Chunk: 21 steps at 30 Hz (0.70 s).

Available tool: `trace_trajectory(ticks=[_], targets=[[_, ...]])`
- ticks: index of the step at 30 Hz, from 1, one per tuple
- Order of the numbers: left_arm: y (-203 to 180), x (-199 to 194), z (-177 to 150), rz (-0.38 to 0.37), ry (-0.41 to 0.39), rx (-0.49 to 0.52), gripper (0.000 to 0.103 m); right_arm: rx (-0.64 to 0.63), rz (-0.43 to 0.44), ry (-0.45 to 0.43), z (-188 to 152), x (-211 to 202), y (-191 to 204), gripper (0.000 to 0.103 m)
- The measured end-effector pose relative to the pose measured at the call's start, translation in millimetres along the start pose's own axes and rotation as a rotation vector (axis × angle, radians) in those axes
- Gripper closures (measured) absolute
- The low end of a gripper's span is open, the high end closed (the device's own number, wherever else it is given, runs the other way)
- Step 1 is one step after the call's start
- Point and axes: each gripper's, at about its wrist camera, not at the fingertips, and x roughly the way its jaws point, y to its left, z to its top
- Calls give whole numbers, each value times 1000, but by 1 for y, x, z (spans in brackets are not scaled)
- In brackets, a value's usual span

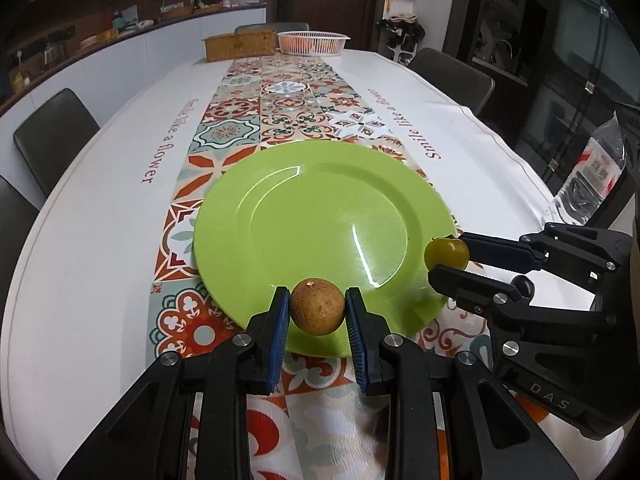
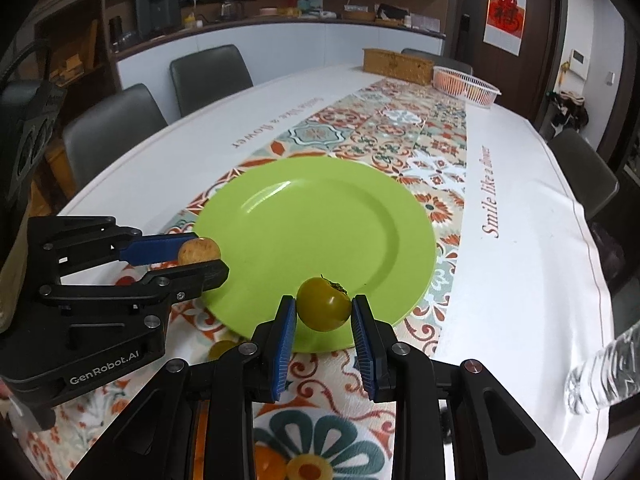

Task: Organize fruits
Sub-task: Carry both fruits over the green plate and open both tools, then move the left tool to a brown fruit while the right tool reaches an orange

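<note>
Both grippers are loaded. The left gripper (image 1: 318,312) is clamped on a round brown fruit (image 1: 317,306), pinched at its sides between the blue pads; the right gripper (image 2: 324,312) is clamped on a yellow-green tomato (image 2: 324,304), stalk uppermost. Neither fruit has a marked long axis. The green plate (image 1: 320,216) lies directly ahead of and below both sets of jaws. Each fruit hangs over the plate's near rim, apart from its surface so far as can be judged. The left fruit sits over the near edge, the right over the near right edge; neither hand is clearly nearer the centre. Height above the plate cannot be fixed. A small yellow fruit (image 2: 222,350) lies on the cloth behind the left gripper, partly hidden. The contents of the far basket (image 1: 314,42) are unclear.
</note>
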Motion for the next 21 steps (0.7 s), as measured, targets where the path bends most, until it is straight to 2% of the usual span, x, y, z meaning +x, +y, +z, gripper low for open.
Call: trace_trajectory(ticks=[3,8,11,15,18,21], targets=[[0,1,2,14,-6,0,75,1,7,6,1,5,-1,74],[-1,-10,1,38,-32,10,66,18,12,1,3,6,-3,73],[-2,-19,0,52,-44,13,65,30,11,-7,1,0,-3,70],[-4,-40,-7,59,-67,0,60,55,6,-32,-3,-18,-4,69],[-8,-56,-12,71,-81,-9,58,68,-11,-64,-8,-37,-2,60],[-16,-78,-20,84,-105,-6,53,77,-15,-86,-14,-54,1,58]])
